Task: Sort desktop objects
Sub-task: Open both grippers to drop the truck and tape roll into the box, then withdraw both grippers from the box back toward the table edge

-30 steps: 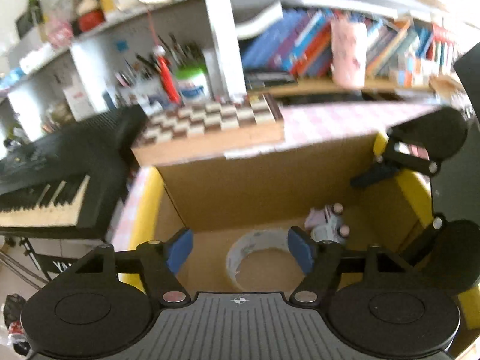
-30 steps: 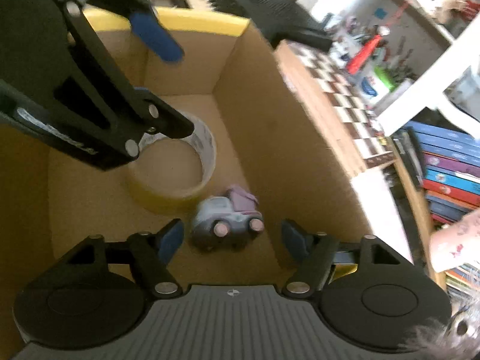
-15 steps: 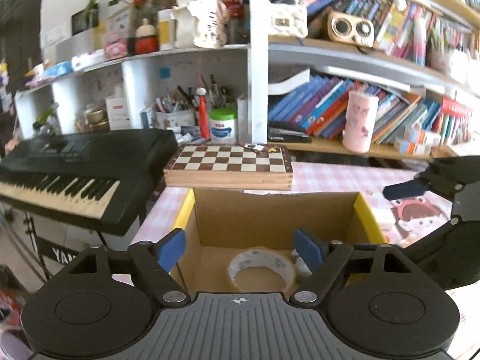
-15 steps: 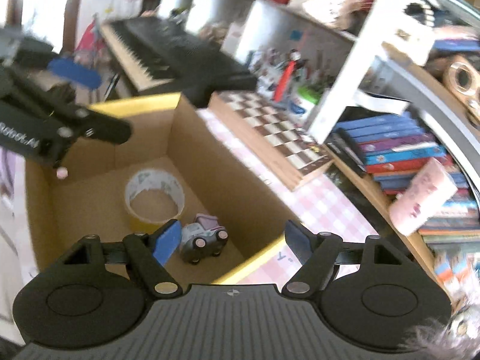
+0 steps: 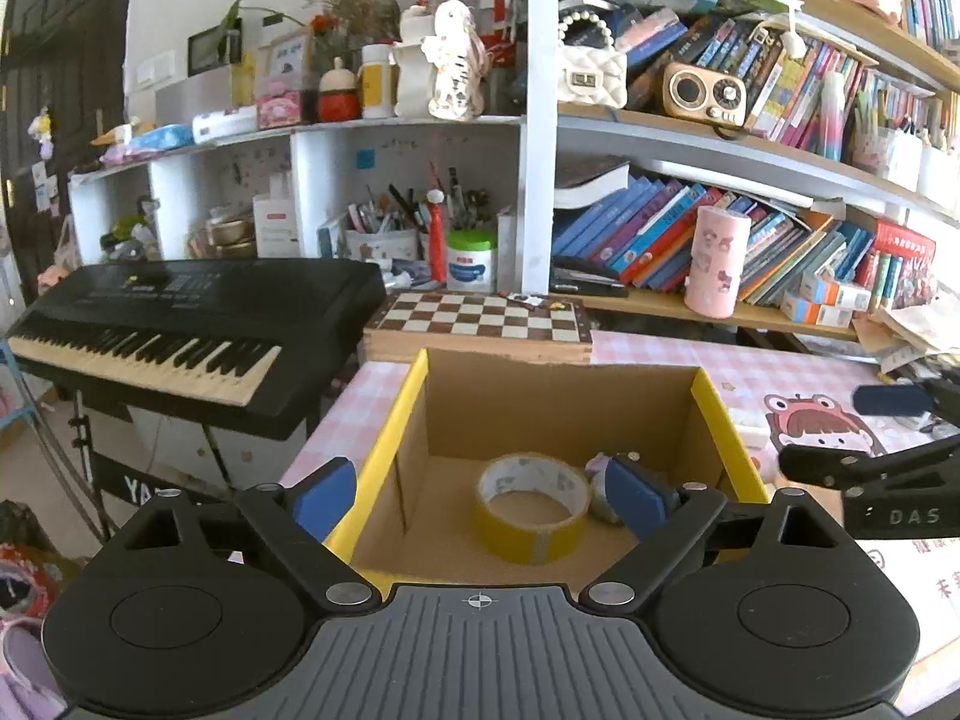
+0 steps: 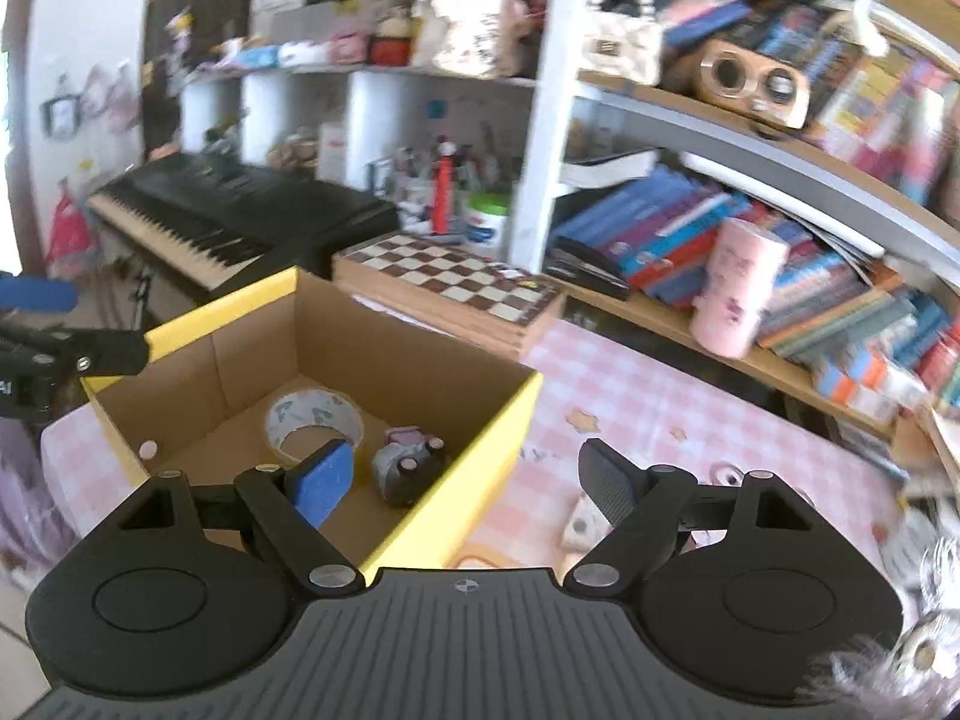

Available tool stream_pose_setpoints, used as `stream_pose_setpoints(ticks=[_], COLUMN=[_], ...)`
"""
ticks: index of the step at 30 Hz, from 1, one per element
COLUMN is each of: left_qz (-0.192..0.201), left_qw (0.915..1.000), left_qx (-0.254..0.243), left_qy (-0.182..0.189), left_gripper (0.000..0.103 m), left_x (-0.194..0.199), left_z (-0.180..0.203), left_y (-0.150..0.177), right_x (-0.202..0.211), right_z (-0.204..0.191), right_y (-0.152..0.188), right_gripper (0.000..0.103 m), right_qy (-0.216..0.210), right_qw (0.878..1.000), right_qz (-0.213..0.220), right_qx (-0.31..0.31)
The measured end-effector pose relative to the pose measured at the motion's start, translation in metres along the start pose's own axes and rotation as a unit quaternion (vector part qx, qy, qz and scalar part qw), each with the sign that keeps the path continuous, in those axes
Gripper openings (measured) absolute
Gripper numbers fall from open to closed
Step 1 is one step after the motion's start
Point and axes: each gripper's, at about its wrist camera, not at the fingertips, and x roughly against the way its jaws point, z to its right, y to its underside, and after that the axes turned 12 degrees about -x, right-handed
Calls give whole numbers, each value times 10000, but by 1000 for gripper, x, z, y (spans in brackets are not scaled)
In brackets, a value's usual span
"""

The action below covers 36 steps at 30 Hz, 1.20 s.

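Since both claws hang above the box with nothing in them, the risks lie in the next reach.
Left claw (image 5: pixel 480 492): released, jaws opening, nothing between the pads; the tape roll (image 5: pixel 531 507) only shows through the gap, down on the box floor.
Right claw (image 6: pixel 465 480): released, jaws opening, empty; it straddles the yellow box edge in its view.
Sorted things: tape roll and toy car (image 6: pixel 408 468) lie side by side inside the cardboard box (image 5: pixel 558 414), the car on its side, wheels showing.
Risk, box edge: a low swing of the right claw could catch the near yellow rim and drag or tip the light box.
Risk, claws: the two stand near each other over the box; crossing paths could knock them together.
Risk, next pick: a small pale object (image 6: pixel 579 528) lies on the worktop just beside the right claw; it looks easy to nudge away.
Worktop (image 6: pixel 630 396): pink checked cloth with cartoon prints, a chessboard (image 5: pixel 480 324) behind the box.
Room: crowded bookshelves (image 5: pixel 660 234), a pink cup (image 5: pixel 717 261), and a black keyboard (image 5: pixel 180 324) on a stand at the left.
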Motion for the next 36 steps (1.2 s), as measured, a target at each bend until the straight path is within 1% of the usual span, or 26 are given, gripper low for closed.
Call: stream_pose_setpoints(ticks=[4,9,12,15,18,21,24,29,36], left_qz=[36,20,-9,-68,-127,-171,-205,-306,-518], left_qw=[10000,9998,9998,9997,9996,9994,9990,9980,9977], left_qx=[57,118,120,129,183,238,330,471,368], left_qy=[-33,-132,-165,-170,-146,-166,-205,-289,-251], left_gripper=[93,93,93,93,93,93,93,93,93], left_x=[16,40,57,71,84,95,105,120,132], left_z=[-5,-8,-8,-9,-9,-9,-9,-9,-8], left_y=[10,28,42,57,71,83,93,111,130], right_x=[18,41,54,67,81,93,103,117,130], right_z=[0,-6,-14,-27,-42,-56,-66,-79,-92], right_y=[13,34,50,69,87,102,111,129,151], right_gripper=[81,83,84,84,84,84,84,84,85], right_qy=[259,620,774,807,832,828,848,811,806], right_qw=[9988,9943,9909,9888,9883,9902,9915,9923,9920], right_qz=[124,300,305,250,225,151,143,112,-4], right_qx=[-406,-814,-1055,-1233,-1258,-1114,-977,-926,-969])
